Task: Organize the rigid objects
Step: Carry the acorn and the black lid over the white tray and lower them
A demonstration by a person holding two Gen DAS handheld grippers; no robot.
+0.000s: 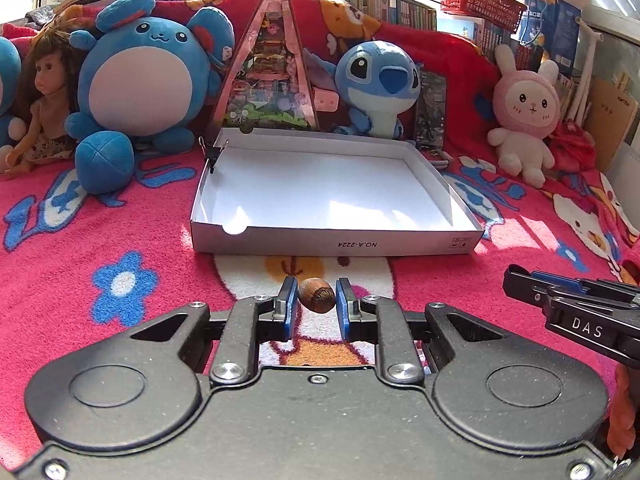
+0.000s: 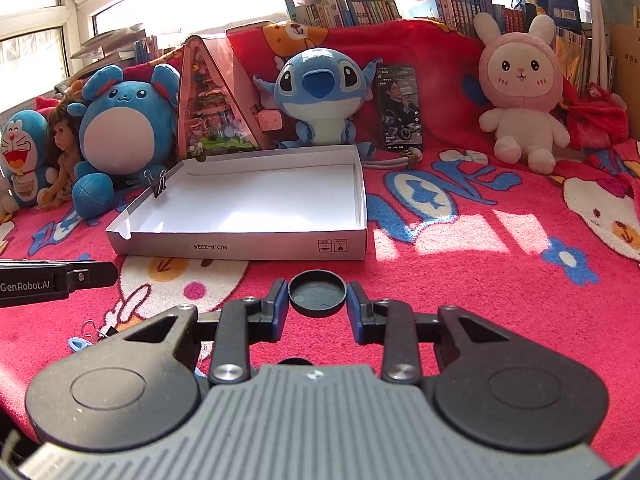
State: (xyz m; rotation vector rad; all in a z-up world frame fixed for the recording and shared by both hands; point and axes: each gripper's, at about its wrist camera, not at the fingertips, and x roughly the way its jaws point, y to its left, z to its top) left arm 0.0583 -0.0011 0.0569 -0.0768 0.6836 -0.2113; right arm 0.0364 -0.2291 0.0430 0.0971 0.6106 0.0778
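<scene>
Strong daylight is pouring in from the blown-out windows (image 2: 36,8) along the top of both views, washing the upper edge to pure white. Sun patches are falling on the fuzzy red cartoon-print blanket (image 2: 480,236) at right centre and inside the shallow white cardboard box (image 1: 332,196), glaring there. Fisheye distortion is bending the frame edges; corners are going dark. Focus is holding sharp mid-frame, with the row of upright books (image 2: 352,10) at top softening slightly.

A blue round plush (image 1: 138,76) sat at ten o'clock, a pink rabbit (image 1: 524,116) at two, a phone (image 2: 399,106) upright between.
</scene>
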